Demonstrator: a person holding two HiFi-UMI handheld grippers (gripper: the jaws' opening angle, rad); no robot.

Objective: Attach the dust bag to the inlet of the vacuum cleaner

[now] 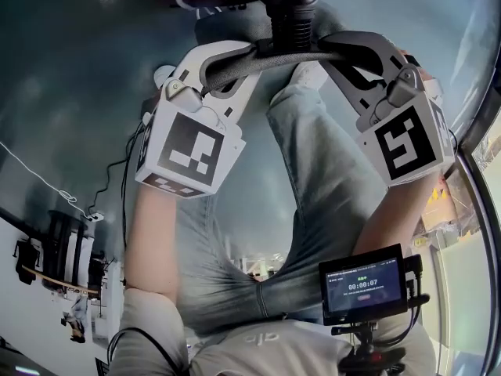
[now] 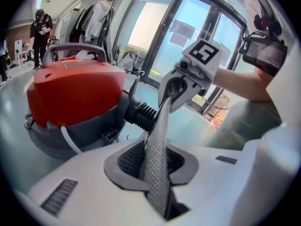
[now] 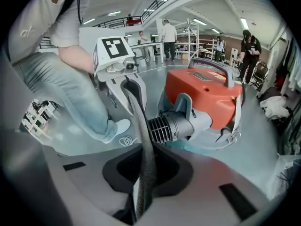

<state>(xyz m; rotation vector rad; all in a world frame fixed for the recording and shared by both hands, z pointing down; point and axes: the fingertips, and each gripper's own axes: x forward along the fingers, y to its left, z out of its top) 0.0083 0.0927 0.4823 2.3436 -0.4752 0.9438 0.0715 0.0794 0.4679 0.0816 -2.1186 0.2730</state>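
Observation:
The vacuum cleaner (image 2: pixel 70 93) has a red top and a grey base and stands on the floor; its black ribbed inlet (image 2: pixel 141 113) sticks out toward me. A grey mesh dust bag (image 2: pixel 157 145) is stretched as a taut band between both grippers, just in front of the inlet (image 3: pixel 171 126). My left gripper (image 2: pixel 157 192) is shut on one end of the dust bag. My right gripper (image 3: pixel 143 192) is shut on the other end of the dust bag (image 3: pixel 143 140). In the head view the left gripper (image 1: pixel 250 53) and the right gripper (image 1: pixel 337 49) flank the inlet (image 1: pixel 293 18).
My legs in jeans (image 1: pixel 313 210) stand close to the vacuum, one shoe (image 3: pixel 117 128) beside the inlet. A small monitor (image 1: pixel 364 284) hangs at my chest. A white cable (image 1: pixel 47 182) lies on the floor. Glass doors (image 2: pixel 188 32) and people (image 3: pixel 247 46) are farther off.

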